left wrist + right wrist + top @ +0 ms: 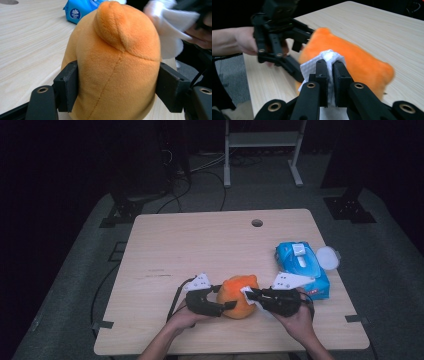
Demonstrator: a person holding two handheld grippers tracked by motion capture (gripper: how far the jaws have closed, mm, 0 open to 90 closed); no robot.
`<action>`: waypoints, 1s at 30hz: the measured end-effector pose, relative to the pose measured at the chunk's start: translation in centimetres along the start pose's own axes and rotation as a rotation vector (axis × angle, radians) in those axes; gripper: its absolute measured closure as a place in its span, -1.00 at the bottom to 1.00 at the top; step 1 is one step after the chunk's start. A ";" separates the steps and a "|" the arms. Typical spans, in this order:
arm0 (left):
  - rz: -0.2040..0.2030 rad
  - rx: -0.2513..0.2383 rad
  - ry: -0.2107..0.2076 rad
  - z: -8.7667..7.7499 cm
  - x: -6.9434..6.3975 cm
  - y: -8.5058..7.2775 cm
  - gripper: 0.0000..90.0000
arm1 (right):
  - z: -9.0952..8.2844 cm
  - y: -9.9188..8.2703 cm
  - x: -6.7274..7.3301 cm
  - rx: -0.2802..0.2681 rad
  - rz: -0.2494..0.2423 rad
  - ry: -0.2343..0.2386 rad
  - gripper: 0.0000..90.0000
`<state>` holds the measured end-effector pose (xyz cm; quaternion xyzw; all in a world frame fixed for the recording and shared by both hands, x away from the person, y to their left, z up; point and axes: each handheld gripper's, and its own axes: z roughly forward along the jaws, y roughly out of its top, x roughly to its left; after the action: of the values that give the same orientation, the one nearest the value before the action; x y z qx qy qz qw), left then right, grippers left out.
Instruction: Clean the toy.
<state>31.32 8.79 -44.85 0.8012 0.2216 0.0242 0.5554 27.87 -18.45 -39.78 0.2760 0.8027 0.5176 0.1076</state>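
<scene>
High view shows a pale wooden table (200, 240) in a dark room, bearing one blue wet-wipe pack (302, 268) and one orange plush toy (239, 296), which the left gripper (227, 307) clamps by its sides while the right gripper (248, 292) pinches one white wipe (325, 61) against it.

Plush toy (239, 296): we find it on the bench (200, 245), near the 6 o'clock edge.
Left gripper (226, 306): at the toy's 9 o'clock, one finger on each flank.
Right gripper (248, 292): at the toy's 3 o'clock, with a wipe (325, 57) between its fingers, on the toy.
Wipes pack (302, 269): at 2 o'clock from the toy, just behind the right gripper.
Round hole (257, 223): near the 12 o'clock edge.
</scene>
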 end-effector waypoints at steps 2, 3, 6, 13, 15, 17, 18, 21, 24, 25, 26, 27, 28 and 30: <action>0.028 0.006 -0.006 0.0 -0.2 0.0 -0.36 | -0.4 -0.2 -0.8 -0.002 0.018 -0.029 0.85; 0.048 0.007 -0.010 0.1 -0.4 -0.1 -0.36 | -0.5 -0.2 -1.1 -0.002 0.026 -0.038 0.84; 0.117 0.022 -0.011 0.3 -1.2 -0.1 -0.35 | -0.9 -0.6 -2.5 -0.007 0.075 -0.069 0.84; 0.195 0.038 -0.007 0.7 -2.3 0.0 -0.36 | -1.3 -1.4 -4.6 -0.014 0.172 -0.059 0.84; 0.221 0.047 -0.008 0.8 -2.5 0.1 -0.37 | -1.3 -1.2 -4.6 -0.015 0.178 -0.049 0.84; 0.241 0.049 -0.007 0.9 -2.8 0.0 -0.37 | -1.2 -0.9 -4.0 -0.015 0.170 -0.030 0.85; 0.251 0.052 -0.006 1.0 -3.0 0.0 -0.37 | -1.2 -0.7 -3.6 -0.012 0.160 -0.023 0.85; 0.280 0.067 -0.002 1.2 -3.4 0.0 -0.38 | -0.6 0.2 -1.9 -0.006 0.107 0.031 0.85; 0.302 0.071 -0.002 1.3 -3.7 0.0 -0.39 | -0.2 1.0 -0.3 -0.006 0.068 0.089 0.85; 0.308 0.074 -0.003 1.3 -3.8 0.0 -0.40 | -0.1 1.2 0.3 -0.003 0.055 0.100 0.85; 0.316 0.078 -0.001 1.3 -3.9 0.0 -0.41 | -0.1 1.3 0.7 0.007 0.034 0.097 0.85; 0.317 0.078 -0.002 1.3 -3.9 0.0 -0.41 | 0.0 1.4 0.9 0.012 0.021 0.091 0.85; 0.312 0.076 -0.008 1.3 -3.8 0.0 -0.41 | 0.0 1.4 0.8 0.014 0.018 0.091 0.85; 0.303 0.065 -0.021 1.3 -3.8 0.0 -0.41 | -0.1 1.1 0.0 0.019 0.033 0.083 0.85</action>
<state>28.28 6.25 -44.56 0.8432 0.0931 0.0921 0.5214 28.19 -18.20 -38.70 0.2683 0.8067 0.5228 0.0630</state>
